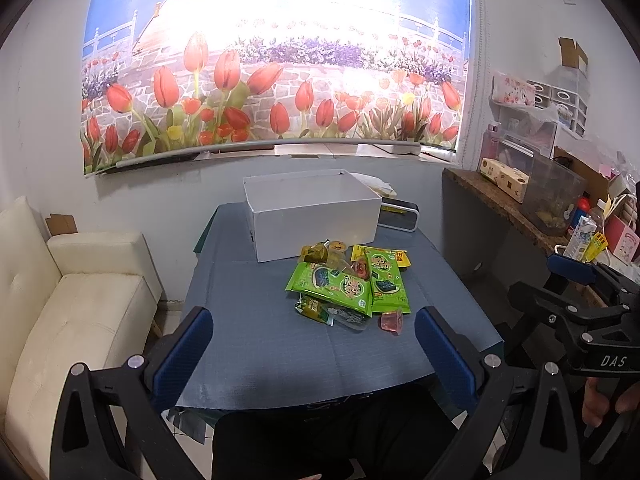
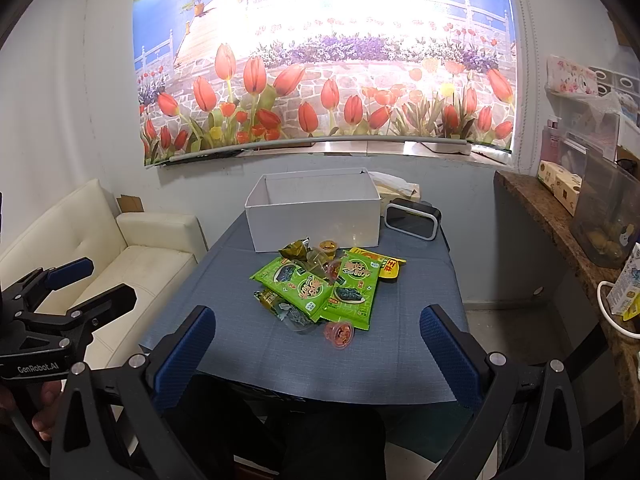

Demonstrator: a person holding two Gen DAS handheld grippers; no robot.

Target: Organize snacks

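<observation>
From the left wrist view, the task is judged to be at its very start: nothing can be seen inside the white box (image 1: pixel 316 212), though only a strip of its inner wall is shown from this angle, so its floor cannot be checked. The snack pile (image 1: pixel 348 284) is found just in front of the box, on the blue cloth of the table (image 1: pixel 248 320). In the pile, two green seaweed packets (image 1: pixel 332 286) are laid overlapping, a yellow packet (image 1: pixel 396 256) is tucked on the box side, and a pink jelly cup (image 1: pixel 392 322) is set at the edge farthest from the box. The left gripper (image 1: pixel 314 354) is held well short of the pile, on the side away from the box, with its jaws spread wide and nothing between them. The right gripper (image 1: pixel 576 284) is seen off to one side of the box, beyond the table edge; its jaws appear parted and empty.

From the right wrist view, more of the box (image 2: pixel 316 216) interior is shown, and it looks empty, so every snack is judged still to be moved. The pile (image 2: pixel 320 284) is again seen just before the box, touching nothing of it, with the pink jelly cup (image 2: pixel 340 332) lying farthest from the box. A small black clock (image 2: pixel 412 218) is stood just beside the box. The right gripper (image 2: pixel 318 354) is held wide open and empty, well apart from the pile. The left gripper (image 2: pixel 84 284) is seen far to the box's other side, over the sofa (image 2: pixel 132 264), parted and holding nothing
</observation>
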